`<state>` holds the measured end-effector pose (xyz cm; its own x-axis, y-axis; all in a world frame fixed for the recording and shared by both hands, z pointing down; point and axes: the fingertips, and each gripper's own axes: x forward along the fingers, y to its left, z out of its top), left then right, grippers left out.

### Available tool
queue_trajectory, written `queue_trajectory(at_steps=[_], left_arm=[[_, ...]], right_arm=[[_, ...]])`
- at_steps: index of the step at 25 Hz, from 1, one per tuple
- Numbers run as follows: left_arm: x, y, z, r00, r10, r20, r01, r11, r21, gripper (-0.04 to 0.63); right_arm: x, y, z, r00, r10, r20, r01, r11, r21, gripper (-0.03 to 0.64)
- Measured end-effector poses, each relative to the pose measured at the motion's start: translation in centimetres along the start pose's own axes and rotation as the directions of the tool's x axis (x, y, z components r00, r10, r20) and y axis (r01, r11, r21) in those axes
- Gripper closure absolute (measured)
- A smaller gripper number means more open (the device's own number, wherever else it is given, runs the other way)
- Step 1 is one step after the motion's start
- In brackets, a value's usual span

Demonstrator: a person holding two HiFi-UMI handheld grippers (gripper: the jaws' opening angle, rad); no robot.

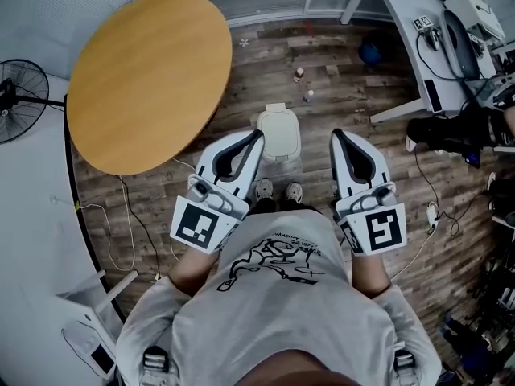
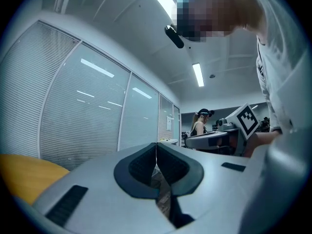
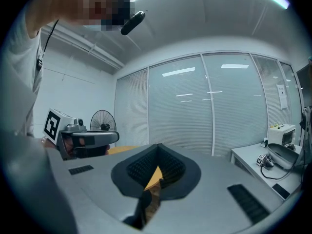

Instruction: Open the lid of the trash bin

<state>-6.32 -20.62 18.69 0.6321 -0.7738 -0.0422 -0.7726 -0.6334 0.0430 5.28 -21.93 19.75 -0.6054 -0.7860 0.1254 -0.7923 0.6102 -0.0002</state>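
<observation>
A small white trash bin (image 1: pixel 279 132) with its lid down stands on the wooden floor just ahead of the person's shoes. My left gripper (image 1: pixel 258 134) hangs beside the bin's left edge, jaws together with nothing between them. My right gripper (image 1: pixel 335 135) is held a little to the bin's right, also shut and empty. In the left gripper view the left gripper (image 2: pixel 156 146) points level across the room, with the tips touching. In the right gripper view the right gripper (image 3: pixel 158 147) is closed at the tip. The bin shows in neither gripper view.
A round wooden table (image 1: pixel 145 79) stands to the left and a floor fan (image 1: pixel 18 95) further left. White desks with equipment (image 1: pixel 451 30) fill the right side. Cables (image 1: pixel 121 223) trail on the floor, and two small bottles (image 1: pixel 303 85) stand beyond the bin. Another person (image 2: pixel 200 123) works at a far desk.
</observation>
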Motion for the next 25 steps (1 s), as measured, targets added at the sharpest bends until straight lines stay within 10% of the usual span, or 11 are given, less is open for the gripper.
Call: queue_trajectory(at_steps=[25], left_arm=[[2.4, 0.5, -14.8, 0.98, -0.03, -0.196, 0.022, 0.999, -0.046, 0.575]], right_arm=[[3.5, -0.9, -14.2, 0.974, 0.047, -0.222, -0.034, 0.997, 0.063, 0.612]])
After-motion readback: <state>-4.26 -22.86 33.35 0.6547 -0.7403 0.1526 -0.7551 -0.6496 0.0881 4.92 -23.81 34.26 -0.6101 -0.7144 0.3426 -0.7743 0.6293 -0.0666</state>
